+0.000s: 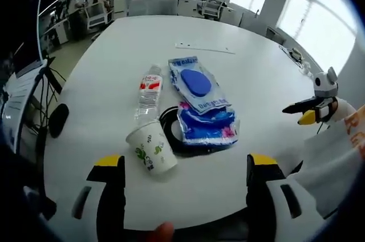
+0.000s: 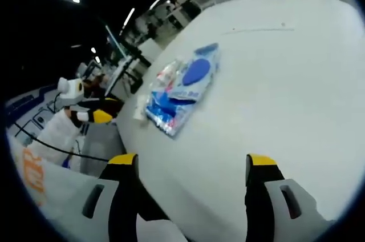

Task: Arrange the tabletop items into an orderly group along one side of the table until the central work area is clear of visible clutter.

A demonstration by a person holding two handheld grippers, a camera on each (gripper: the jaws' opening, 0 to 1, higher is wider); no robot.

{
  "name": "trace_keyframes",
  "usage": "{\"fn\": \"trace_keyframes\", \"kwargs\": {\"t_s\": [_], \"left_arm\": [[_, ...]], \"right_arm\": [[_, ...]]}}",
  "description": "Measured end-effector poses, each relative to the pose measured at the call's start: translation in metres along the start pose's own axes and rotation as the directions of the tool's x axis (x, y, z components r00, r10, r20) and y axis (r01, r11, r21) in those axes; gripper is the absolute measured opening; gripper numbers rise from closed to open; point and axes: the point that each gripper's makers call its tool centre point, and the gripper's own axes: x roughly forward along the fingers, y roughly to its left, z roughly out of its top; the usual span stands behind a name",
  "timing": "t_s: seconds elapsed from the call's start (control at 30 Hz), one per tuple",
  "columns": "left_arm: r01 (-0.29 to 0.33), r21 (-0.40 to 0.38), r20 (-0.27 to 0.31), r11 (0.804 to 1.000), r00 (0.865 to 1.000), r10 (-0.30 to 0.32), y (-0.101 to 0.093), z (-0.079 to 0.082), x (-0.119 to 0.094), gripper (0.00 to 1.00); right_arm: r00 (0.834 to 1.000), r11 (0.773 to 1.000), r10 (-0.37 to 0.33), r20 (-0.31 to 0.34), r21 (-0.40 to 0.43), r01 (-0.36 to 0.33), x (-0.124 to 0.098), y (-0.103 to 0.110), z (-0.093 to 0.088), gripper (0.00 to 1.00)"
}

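1. The left gripper was held with jaws wide and nothing between them; the right gripper likewise.
2. Just ahead of the left jaws a paper cup lay tipped beside a water bottle; either could be sent rolling by a nudge.
3. Two blue packets were stacked over a black cable mid-table; the cable could be snagged and dragged.

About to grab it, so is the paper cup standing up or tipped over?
Tipped over: the paper cup lies on its side beside the water bottle, mouth toward the camera.

Black cable mostly hidden under blue packet; bottle blurred behind packets.
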Motion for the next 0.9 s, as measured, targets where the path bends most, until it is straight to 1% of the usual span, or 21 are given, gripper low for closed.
{"fn": "trace_keyframes", "kwargs": {"t_s": [0.2, 0.37, 0.57, 0.73, 0.9], "left_arm": [[0.013, -0.007, 0.003, 1.0, 1.0, -0.013, -0.006, 0.0, 0.006, 0.89], [0.018, -0.015, 0.008, 1.0, 1.0, -0.018, -0.006, 0.002, 0.01, 0.89], [0.022, -0.002, 0.006, 1.0, 1.0, -0.022, -0.005, 0.008, 0.012, 0.88], [0.023, 0.028, -0.01, 0.999, 1.0, -0.022, 0.001, 0.015, 0.011, 0.88], [0.022, 0.05, -0.01, 0.999, 1.0, -0.021, 0.007, 0.022, 0.008, 0.88]], "right_arm": [[1.0, 1.0, -0.008, -0.025, -0.006, 0.008, -0.004, -0.003, -0.008, 0.75], [0.999, 1.0, -0.009, -0.031, -0.001, 0.009, -0.006, -0.003, -0.009, 0.74], [1.0, 1.0, 0.002, -0.02, 0.008, -0.002, -0.004, 0.001, -0.007, 0.73], [1.0, 1.0, 0.013, -0.009, 0.008, -0.013, 0.001, 0.007, -0.004, 0.73], [1.0, 1.0, 0.013, 0.009, 0.014, -0.013, 0.004, 0.01, -0.002, 0.73]]}}
